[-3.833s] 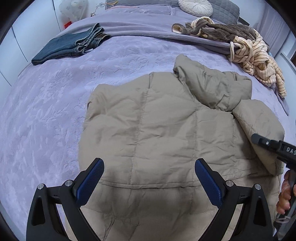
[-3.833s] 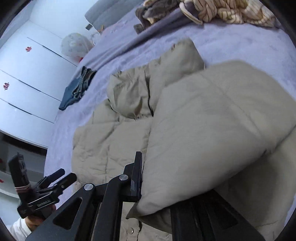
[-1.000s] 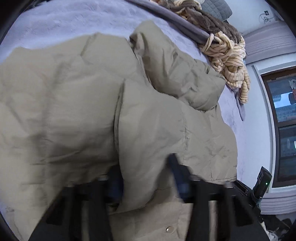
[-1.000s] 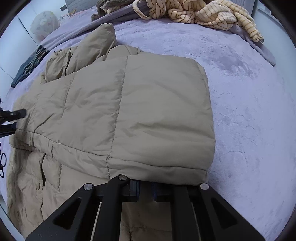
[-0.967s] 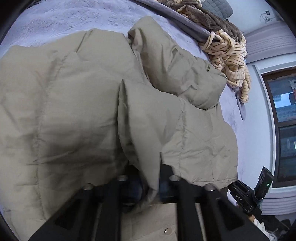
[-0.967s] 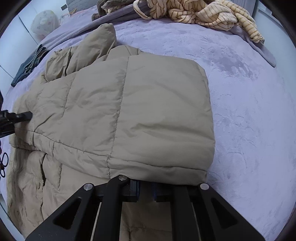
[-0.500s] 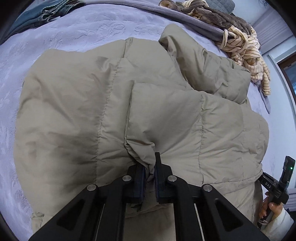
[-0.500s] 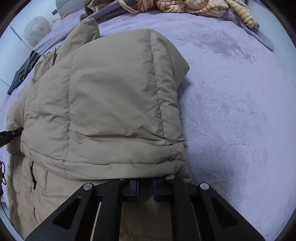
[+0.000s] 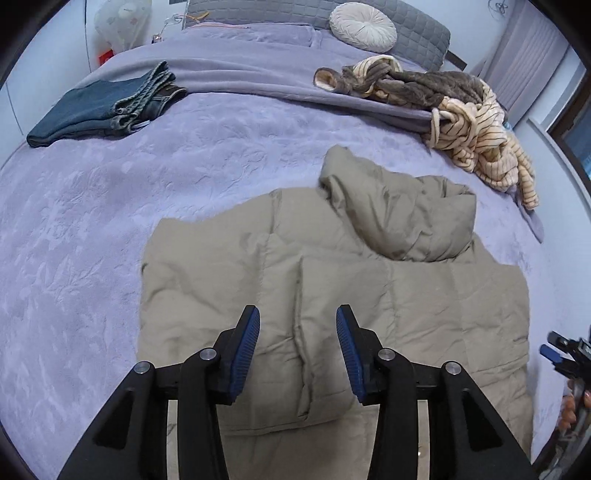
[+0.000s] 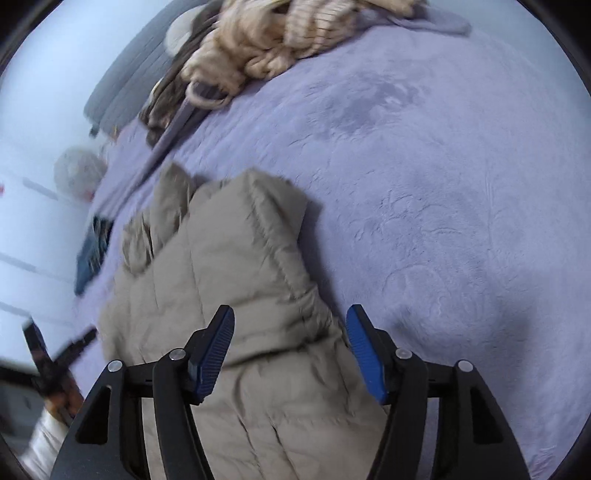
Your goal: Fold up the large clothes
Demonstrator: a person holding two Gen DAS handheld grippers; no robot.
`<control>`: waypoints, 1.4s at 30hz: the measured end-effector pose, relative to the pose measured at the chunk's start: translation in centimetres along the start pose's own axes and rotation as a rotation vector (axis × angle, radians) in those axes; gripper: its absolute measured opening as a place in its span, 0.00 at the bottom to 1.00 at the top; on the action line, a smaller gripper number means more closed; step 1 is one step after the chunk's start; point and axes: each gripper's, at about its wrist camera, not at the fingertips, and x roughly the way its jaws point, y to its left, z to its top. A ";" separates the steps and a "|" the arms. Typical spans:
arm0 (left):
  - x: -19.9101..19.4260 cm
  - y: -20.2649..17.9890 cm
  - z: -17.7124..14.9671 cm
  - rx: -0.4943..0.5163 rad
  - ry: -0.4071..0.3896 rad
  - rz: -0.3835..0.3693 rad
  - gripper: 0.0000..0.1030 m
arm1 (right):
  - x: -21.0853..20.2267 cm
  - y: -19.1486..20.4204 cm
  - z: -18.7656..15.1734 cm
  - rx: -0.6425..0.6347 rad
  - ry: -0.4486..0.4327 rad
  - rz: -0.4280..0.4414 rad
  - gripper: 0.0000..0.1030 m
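A beige puffer jacket lies on the purple bed, its right side folded over its middle and its hood towards the headboard. My left gripper is open and empty just above the folded edge. My right gripper is open and empty above the jacket near its right edge. The right gripper also shows at the far right of the left wrist view.
Folded blue jeans lie at the back left of the bed. A heap of brown and striped clothes lies at the back right. A round cream cushion rests against the grey headboard. The bed's right part is bare blanket.
Both grippers let go of the jacket and opened. Both pulled back and up from the fold. The jacket's right side now lies folded flat over its middle.
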 end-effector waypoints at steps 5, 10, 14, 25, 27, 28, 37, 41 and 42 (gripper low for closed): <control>3.6 -3.5 0.6 0.064 0.052 -0.023 0.44 | 7.6 -4.3 4.1 0.460 0.078 0.328 0.62; 7.6 -3.6 -1.1 0.072 0.125 0.062 0.44 | 9.1 1.7 6.8 0.145 0.076 0.149 0.13; 8.7 -3.7 -1.5 0.068 0.135 0.064 0.44 | 10.5 2.0 7.9 -0.040 0.082 -0.136 0.13; 9.3 -4.5 -2.0 0.123 0.121 0.109 0.44 | 3.6 7.1 1.2 -0.368 0.005 -0.163 0.13; 9.5 -4.7 -2.1 0.137 0.117 0.121 0.44 | 5.0 7.3 -0.7 -0.428 0.059 -0.199 0.12; 9.7 -4.7 -2.1 0.148 0.113 0.122 0.44 | 6.2 7.1 -1.3 -0.447 0.084 -0.245 0.11; 8.4 -4.2 -2.3 0.154 0.109 0.131 0.44 | 7.9 6.5 -1.5 -0.444 0.105 -0.286 0.13; 6.2 -2.9 -3.2 0.135 0.127 0.164 0.44 | 5.9 6.5 -2.1 -0.440 0.121 -0.290 0.13; 5.6 -2.4 -3.5 0.124 0.137 0.162 0.44 | 5.3 6.5 -2.4 -0.433 0.128 -0.295 0.14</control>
